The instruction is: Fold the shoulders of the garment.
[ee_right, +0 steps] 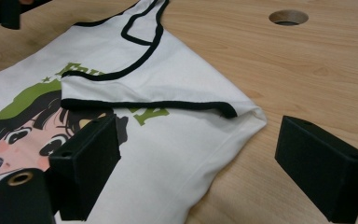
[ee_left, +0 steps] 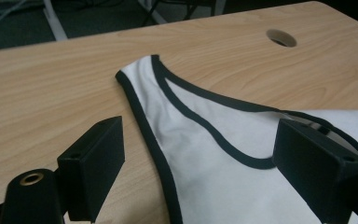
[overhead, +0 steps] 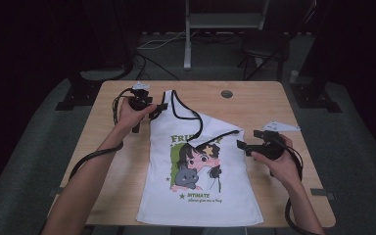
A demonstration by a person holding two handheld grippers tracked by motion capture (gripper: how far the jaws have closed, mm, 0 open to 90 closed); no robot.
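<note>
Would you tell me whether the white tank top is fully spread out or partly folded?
Partly folded: the tank top has one shoulder strap turned over onto the print.

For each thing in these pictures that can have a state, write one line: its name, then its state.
Tank top: flat on the table, print up, one shoulder folded over the chest.
Shoulder strap: flat on the wood, not gripped.
Left gripper: open, jaws either side of the strap.
Right gripper: open, jaws at the folded edge, holding nothing.
Table: tank top lying on it.
</note>
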